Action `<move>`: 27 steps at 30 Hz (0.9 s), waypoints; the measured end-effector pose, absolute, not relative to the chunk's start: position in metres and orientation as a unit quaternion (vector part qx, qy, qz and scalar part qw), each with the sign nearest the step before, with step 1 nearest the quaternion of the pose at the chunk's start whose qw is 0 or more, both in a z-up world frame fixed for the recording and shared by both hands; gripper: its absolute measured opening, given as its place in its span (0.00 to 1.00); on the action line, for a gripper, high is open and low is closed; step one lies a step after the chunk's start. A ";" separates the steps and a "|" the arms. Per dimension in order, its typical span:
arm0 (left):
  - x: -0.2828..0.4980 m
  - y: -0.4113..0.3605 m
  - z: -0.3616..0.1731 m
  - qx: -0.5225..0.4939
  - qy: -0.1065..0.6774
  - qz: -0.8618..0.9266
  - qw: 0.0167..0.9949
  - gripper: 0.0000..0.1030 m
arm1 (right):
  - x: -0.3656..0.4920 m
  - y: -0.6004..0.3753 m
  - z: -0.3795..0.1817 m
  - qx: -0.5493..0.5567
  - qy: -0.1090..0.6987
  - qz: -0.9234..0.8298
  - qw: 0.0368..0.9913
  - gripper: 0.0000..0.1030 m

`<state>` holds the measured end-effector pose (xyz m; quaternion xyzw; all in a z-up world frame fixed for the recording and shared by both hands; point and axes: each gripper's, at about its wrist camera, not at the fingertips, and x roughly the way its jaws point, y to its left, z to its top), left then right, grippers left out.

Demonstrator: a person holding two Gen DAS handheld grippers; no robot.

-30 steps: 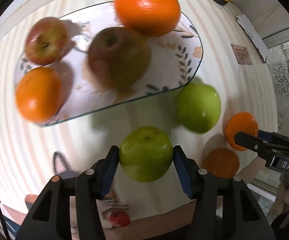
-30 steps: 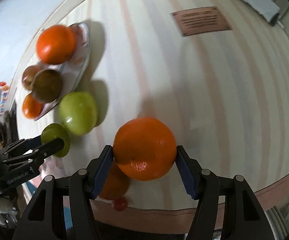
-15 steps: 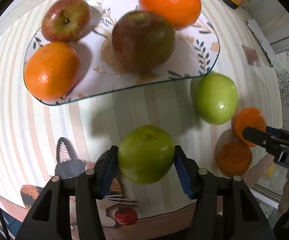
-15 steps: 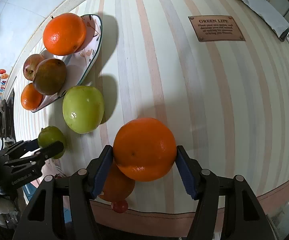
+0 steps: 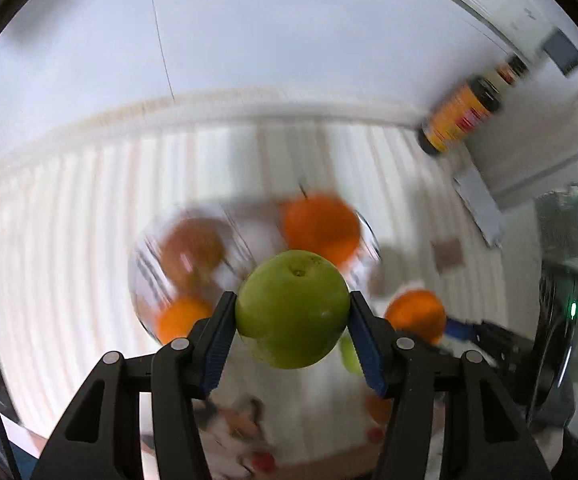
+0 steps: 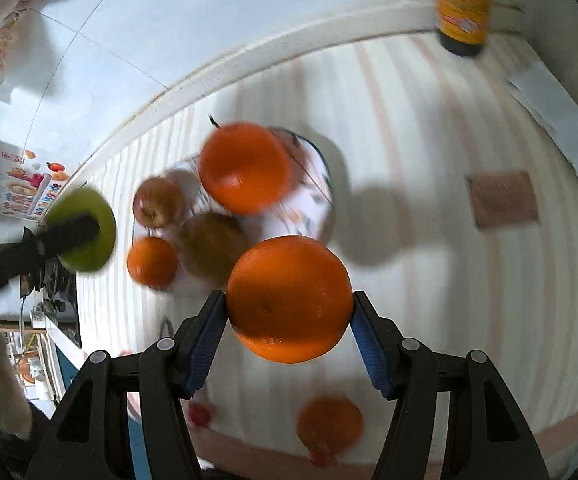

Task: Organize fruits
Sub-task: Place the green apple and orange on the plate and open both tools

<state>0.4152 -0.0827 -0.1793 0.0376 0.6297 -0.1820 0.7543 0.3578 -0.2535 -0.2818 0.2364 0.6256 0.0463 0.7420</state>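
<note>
My left gripper is shut on a green apple and holds it high above the striped table. Under it lies the patterned plate, blurred, with a red apple and two oranges showing. My right gripper is shut on a large orange, also lifted, just right of the plate. That plate carries a red apple, a brownish apple and two oranges. A second green apple peeks out behind my left pad.
One more orange rests near the table's front edge. A dark bottle with a yellow label stands at the back by the white wall. A brown printed patch lies on the cloth to the right.
Both grippers have risen with their fruit and tipped upward. The table and plate now look smaller and farther, and the back wall and bottle have come into view.
</note>
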 end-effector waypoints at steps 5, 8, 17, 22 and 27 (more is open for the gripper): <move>0.464 -0.084 -0.200 0.071 0.651 -0.147 0.741 0.51 | 0.398 -0.238 -0.306 0.234 0.652 0.044 0.720 0.63; 0.481 -0.081 -0.223 0.065 0.681 -0.140 0.716 0.51 | 0.409 -0.233 -0.318 0.235 0.665 0.039 0.707 0.63; 0.482 -0.091 -0.264 0.045 0.743 -0.135 0.654 0.51 | 0.416 -0.239 -0.334 0.276 0.682 0.023 0.677 0.84; 0.478 -0.094 -0.257 0.044 0.730 -0.135 0.668 0.82 | 0.419 -0.244 -0.324 0.265 0.678 0.008 0.685 0.91; 0.468 -0.087 -0.248 0.036 0.720 -0.133 0.680 0.88 | 0.419 -0.246 -0.311 0.233 0.676 -0.007 0.699 0.91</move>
